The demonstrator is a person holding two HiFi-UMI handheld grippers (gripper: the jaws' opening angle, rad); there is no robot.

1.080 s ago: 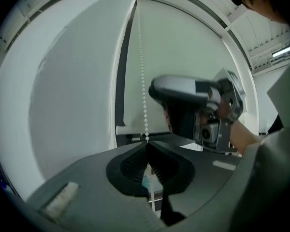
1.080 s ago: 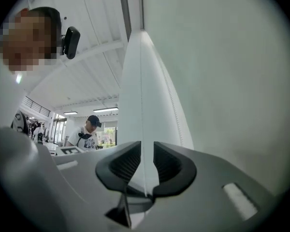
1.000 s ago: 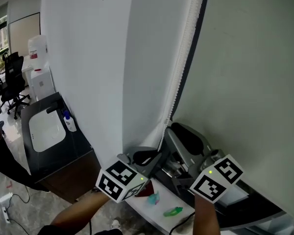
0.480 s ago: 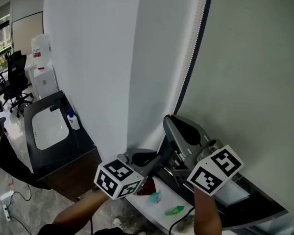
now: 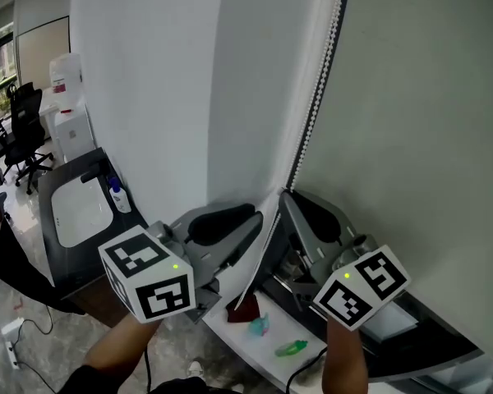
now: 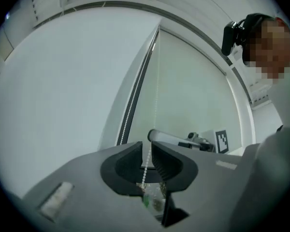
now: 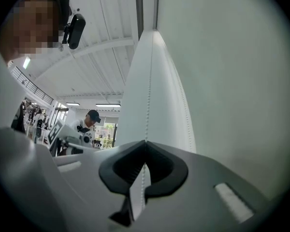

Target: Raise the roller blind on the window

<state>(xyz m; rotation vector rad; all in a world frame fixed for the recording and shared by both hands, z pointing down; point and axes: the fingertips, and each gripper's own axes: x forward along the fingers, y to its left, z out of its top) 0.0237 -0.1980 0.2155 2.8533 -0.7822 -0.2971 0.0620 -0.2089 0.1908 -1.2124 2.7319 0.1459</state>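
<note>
The grey-green roller blind (image 5: 411,121) covers the window at the right. Its white bead chain (image 5: 316,89) hangs down along the blind's left edge. My right gripper (image 5: 286,199) is shut on the bead chain (image 7: 148,91), which runs straight into its closed jaws (image 7: 145,144). My left gripper (image 5: 251,224) is to its left, at about the same height. Its jaws have just been opening. The bead chain (image 6: 156,81) passes through the gap between them (image 6: 146,146) without the pads pressing on it.
A white wall column (image 5: 148,97) stands left of the window. Below it is a black counter (image 5: 135,236) with a white basin and a soap bottle (image 5: 117,197). The white sill (image 5: 255,355) under my hands carries small green and blue items. Office chairs (image 5: 20,138) stand far left.
My left gripper has risen beside the chain and its jaws have parted. The right gripper has stayed in place, and its jaws have closed on the chain.
</note>
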